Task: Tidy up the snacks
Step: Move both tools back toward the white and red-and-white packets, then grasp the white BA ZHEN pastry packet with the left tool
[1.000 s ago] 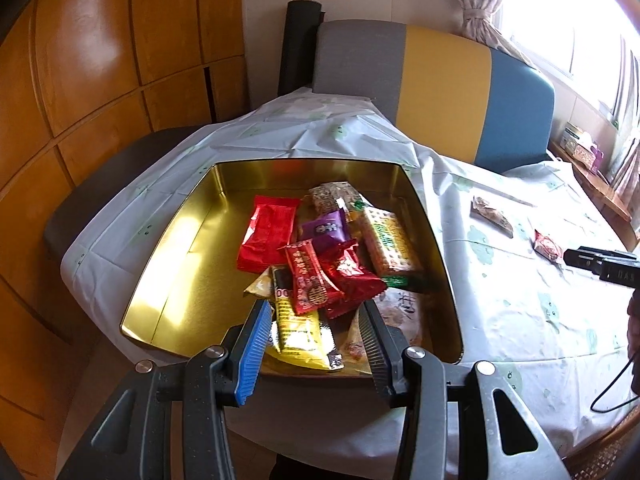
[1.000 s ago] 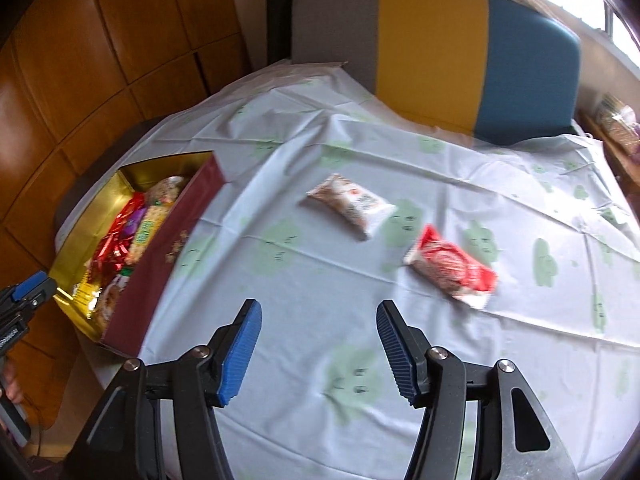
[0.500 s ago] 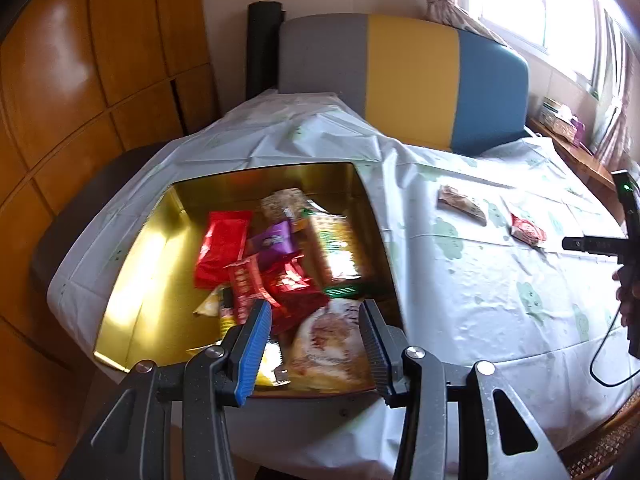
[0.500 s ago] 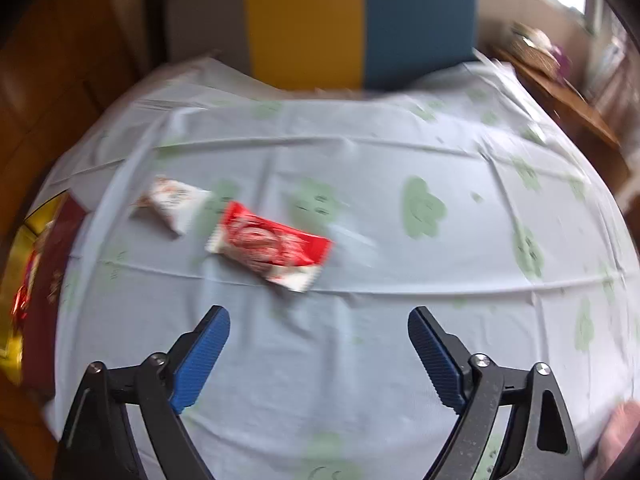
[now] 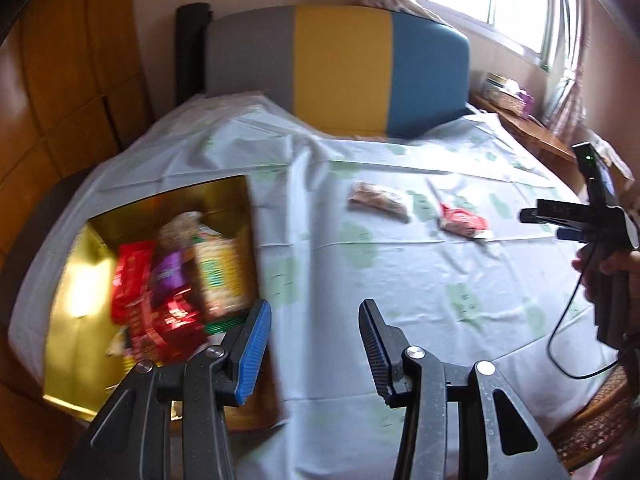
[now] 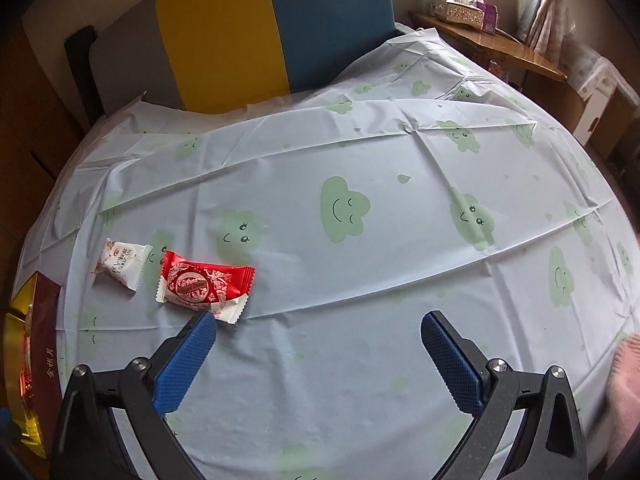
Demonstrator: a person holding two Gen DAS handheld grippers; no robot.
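Observation:
A gold tin box [image 5: 80, 248] at the table's left holds several snack packets [image 5: 172, 280]; its edge shows in the right wrist view [image 6: 24, 344]. Two loose snacks lie on the cloud-print tablecloth: a red-and-white packet [image 6: 204, 286] [image 5: 462, 220] and a smaller white packet [image 6: 122, 262] [image 5: 378, 200]. My left gripper [image 5: 314, 344] is open and empty, above the table just right of the box. My right gripper [image 6: 318, 354] is open wide and empty; its left fingertip is just in front of the red packet. The right gripper also shows in the left wrist view [image 5: 560, 216].
A grey, yellow and blue chair back [image 5: 340, 64] stands behind the table. A wooden side shelf [image 6: 484, 44] with a tissue box [image 6: 456, 6] is at the far right. Wood panelling [image 5: 60, 80] is on the left. A cable [image 5: 568, 320] hangs from the right gripper.
My left gripper has swung right, from over the box to the bare cloth beside it. My right gripper has opened wider and moved right and closer to the red packet.

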